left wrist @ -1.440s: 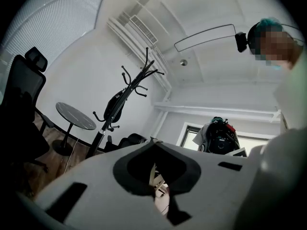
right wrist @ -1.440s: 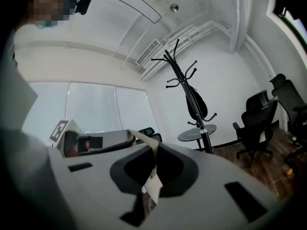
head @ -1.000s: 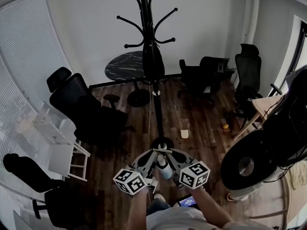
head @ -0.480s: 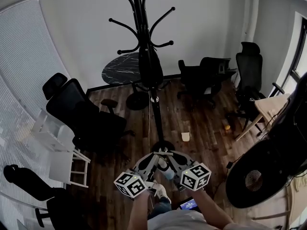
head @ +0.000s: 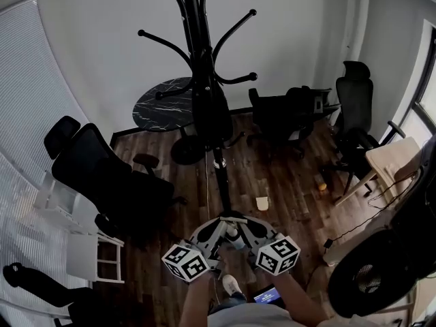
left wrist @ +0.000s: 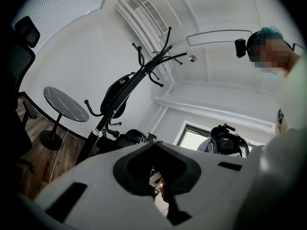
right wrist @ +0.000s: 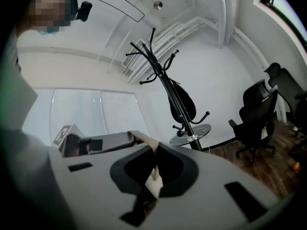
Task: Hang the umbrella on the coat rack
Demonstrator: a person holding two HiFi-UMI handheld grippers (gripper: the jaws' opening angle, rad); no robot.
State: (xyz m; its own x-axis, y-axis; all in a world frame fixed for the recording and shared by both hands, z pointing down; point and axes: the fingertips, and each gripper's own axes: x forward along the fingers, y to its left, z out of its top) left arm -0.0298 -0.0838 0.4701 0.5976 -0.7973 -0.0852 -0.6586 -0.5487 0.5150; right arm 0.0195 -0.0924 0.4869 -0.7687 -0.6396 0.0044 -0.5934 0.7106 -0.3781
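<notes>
Head view: umbrella (head: 210,114), black, folded, hangs against the pole of the coat rack (head: 193,26), just under the lower hooks and clear of the floor, so the task's thing is already on the rack and the hang step looks done. Can't tell which hook carries it, the strap is lost in the dark bundle. Thin pale cord runs down beside the pole, can't tell what it belongs to. L gripper (head: 216,223) and R gripper (head: 243,222) sit low by the person's body, well apart from the rack, tips angled in toward each other and nearly touching. L gripper view: jaws pressed together, nothing between. R gripper view: same, closed on nothing. Prob. parked like that bc nothing is left to carry. Rack base stands on dark wood floor (head: 293,176), w/ a small pale cup-like thing (head: 262,202) near it. Room: round dark table (head: 163,104) behind the rack, black office chair (head: 109,179) at view's left, more chairs (head: 286,114) at view's right, blinds (head: 27,114) on the left wall, white stool (head: 88,254) below them, fan (head: 368,288) lower right
</notes>
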